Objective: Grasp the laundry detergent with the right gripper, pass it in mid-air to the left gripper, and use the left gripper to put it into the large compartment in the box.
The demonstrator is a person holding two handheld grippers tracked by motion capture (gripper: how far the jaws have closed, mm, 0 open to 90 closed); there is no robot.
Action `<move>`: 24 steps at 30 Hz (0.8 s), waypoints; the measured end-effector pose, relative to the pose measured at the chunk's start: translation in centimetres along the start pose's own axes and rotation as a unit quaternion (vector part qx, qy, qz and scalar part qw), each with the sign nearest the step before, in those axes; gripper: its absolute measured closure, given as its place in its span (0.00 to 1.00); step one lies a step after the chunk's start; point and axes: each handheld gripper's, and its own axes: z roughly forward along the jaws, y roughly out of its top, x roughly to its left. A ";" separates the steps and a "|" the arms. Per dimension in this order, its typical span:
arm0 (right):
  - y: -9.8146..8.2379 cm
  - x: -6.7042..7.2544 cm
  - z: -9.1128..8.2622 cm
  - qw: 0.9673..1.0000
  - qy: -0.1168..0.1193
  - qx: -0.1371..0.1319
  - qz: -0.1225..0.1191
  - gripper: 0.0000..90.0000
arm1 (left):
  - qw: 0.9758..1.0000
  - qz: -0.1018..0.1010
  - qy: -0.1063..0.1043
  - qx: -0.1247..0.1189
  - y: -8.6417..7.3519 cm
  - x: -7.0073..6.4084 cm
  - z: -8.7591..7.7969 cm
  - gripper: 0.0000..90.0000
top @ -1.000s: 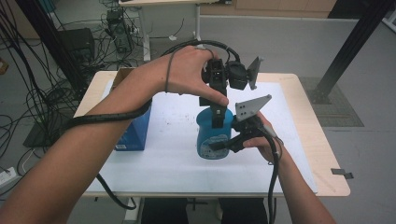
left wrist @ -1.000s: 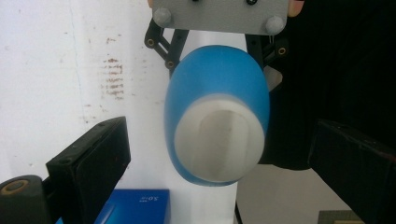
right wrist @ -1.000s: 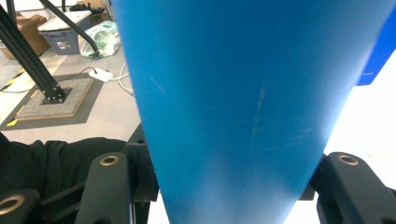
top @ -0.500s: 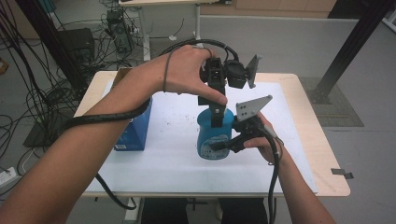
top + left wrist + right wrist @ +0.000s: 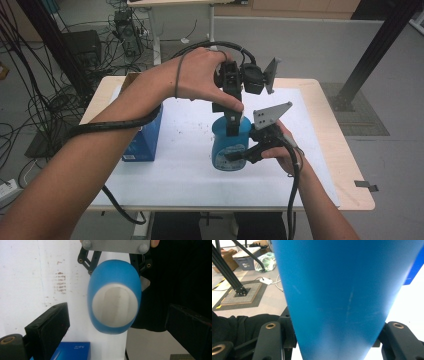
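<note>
A blue cup [image 5: 231, 147] is seen standing upright near the middle of a white-covered worktop [image 5: 185, 170], its long axis vertical and its open mouth turned straight up. In the left gripper view the cup [image 5: 113, 296] is looked into from above, the white inner wall shown as a pale oval ringed by the blue rim.

The cup is gripped low on its side by the right hand-held gripper [image 5: 239, 155], which is brought in level from the right of the high view, its jaws clenched on the blue wall. In the right gripper view the cup's wall [image 5: 337, 297] is seen filling the space between the two black jaws, one pressed to each flank.

The left hand-held gripper [image 5: 233, 129] is held above the cup, pointed straight down at the mouth. Its jaws are shown standing wide apart in the left gripper view, one on each side of the rim and clear of it, with nothing grasped between them.

A blue box [image 5: 145, 137] is seen on the worktop to the left of the cup, well apart from it, partly covered by the person's left forearm. The grey three-cornered plate on the right hand-held gripper is seen just beside the cup's upper right edge
</note>
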 end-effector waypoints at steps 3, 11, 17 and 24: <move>-0.1 0.0 -0.1 1.000 -0.001 -0.001 0.001 0.48 | 1.000 0.000 0.000 0.002 0.1 0.0 0.0 0.07; -0.2 0.1 -0.1 1.000 -0.003 -0.002 0.004 0.48 | 1.000 0.003 0.000 0.003 0.3 -0.1 0.0 0.07; -0.2 0.1 -0.1 1.000 -0.003 -0.001 0.004 0.48 | 1.000 0.003 -0.001 0.000 0.1 -0.1 0.0 0.07; -0.2 0.1 0.0 1.000 -0.003 -0.002 0.003 0.48 | 1.000 0.002 0.000 0.000 0.1 -0.1 0.0 0.06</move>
